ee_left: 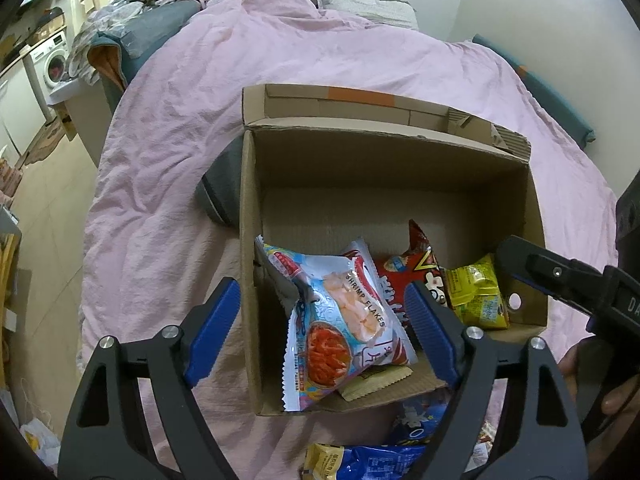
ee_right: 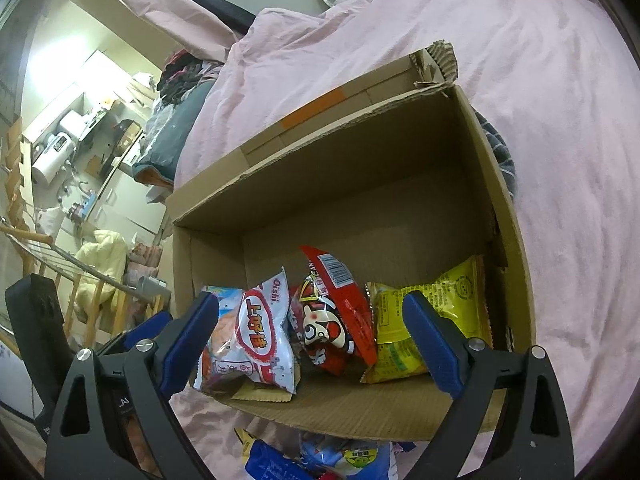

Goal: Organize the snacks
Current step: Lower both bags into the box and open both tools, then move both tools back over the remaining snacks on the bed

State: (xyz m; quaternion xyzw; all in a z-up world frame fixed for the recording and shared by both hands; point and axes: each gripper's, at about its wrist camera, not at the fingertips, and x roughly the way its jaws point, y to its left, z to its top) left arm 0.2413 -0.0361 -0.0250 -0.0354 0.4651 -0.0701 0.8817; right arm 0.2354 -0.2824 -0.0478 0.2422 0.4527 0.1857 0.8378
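A: Snacks first. Where do they sit?

B: Mostly inside the open brown cardboard box (ee_left: pixel 384 184) on the pink bedspread (ee_left: pixel 168 152). A white-and-blue shrimp flakes bag (ee_left: pixel 344 320) leans at the near wall around seven o'clock, a red cartoon-print packet (ee_right: pixel 336 320) stands beside it, and a yellow foil packet (ee_right: pixel 432 320) is propped toward four o'clock. A flat beige sachet (ee_left: pixel 376 380) lies under the shrimp bag.

A: And outside the box?

B: A few loose blue and yellow packets (ee_left: pixel 380 460) lie on the bed at six o'clock, just below the near flap.

A: The fingers?

B: The left gripper (ee_left: pixel 320 332) has its blue fingers (ee_left: pixel 212 328) spread wide, straddling the box's left wall and gripping nothing. The right gripper (ee_right: pixel 316 340) is likewise spread and empty, hovering over the near edge.

A: What might go wrong?

B: I'd judge the left wall is the risk: a finger on either side could snag or drag the box across the soft bedding. The upright bags look unsteady too; a nudge could topple them flat
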